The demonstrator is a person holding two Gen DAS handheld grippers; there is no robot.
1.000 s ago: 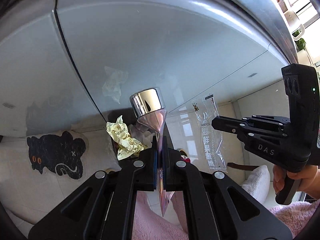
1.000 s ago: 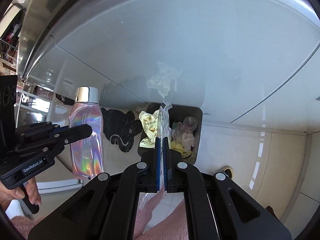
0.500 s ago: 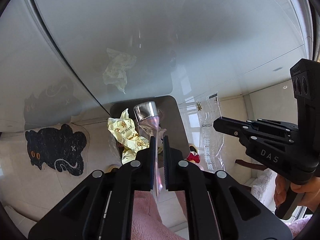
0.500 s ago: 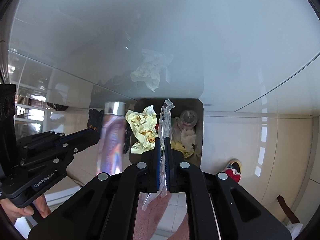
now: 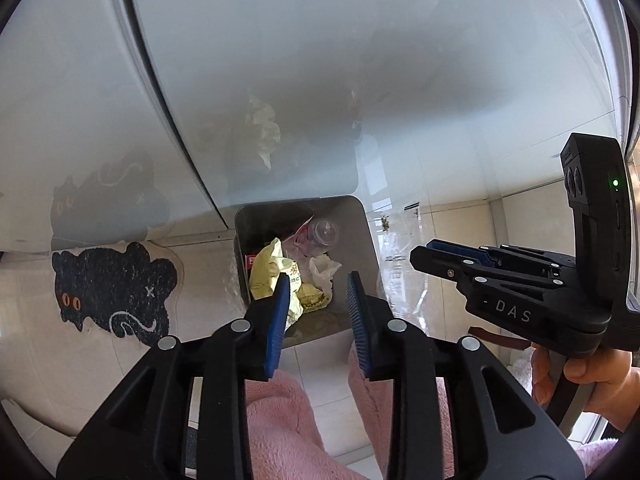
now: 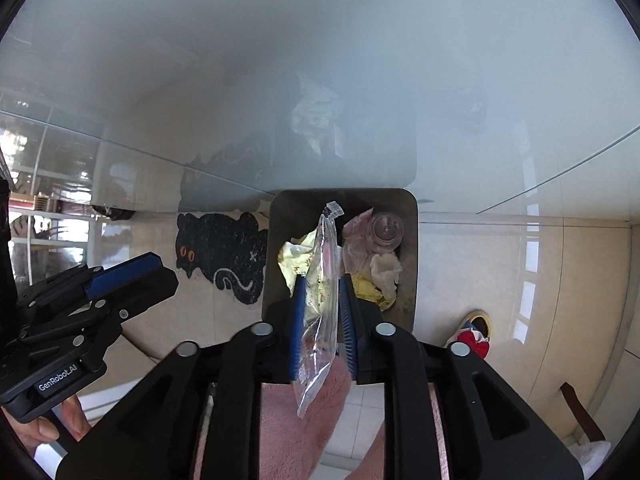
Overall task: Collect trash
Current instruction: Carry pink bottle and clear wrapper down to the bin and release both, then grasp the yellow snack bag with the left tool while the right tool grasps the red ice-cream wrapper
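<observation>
Both grippers point down over the open trash bin (image 5: 362,240), which stands on the tiled floor against a glossy cabinet. The left gripper (image 5: 318,284) has just been opening – its jaws stand apart with nothing between them. The right gripper (image 6: 323,292) has also been opening; a clear plastic wrapper (image 6: 320,300) hangs loose between its blue pads, above the crumpled yellow paper (image 6: 294,258) and small bottle (image 6: 386,230) already in the bin.

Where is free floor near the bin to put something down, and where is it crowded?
Bare tile lies right of the bin, up to the red object. On its left the cat mat lies close. Inside, crumpled trash crowds it.
</observation>
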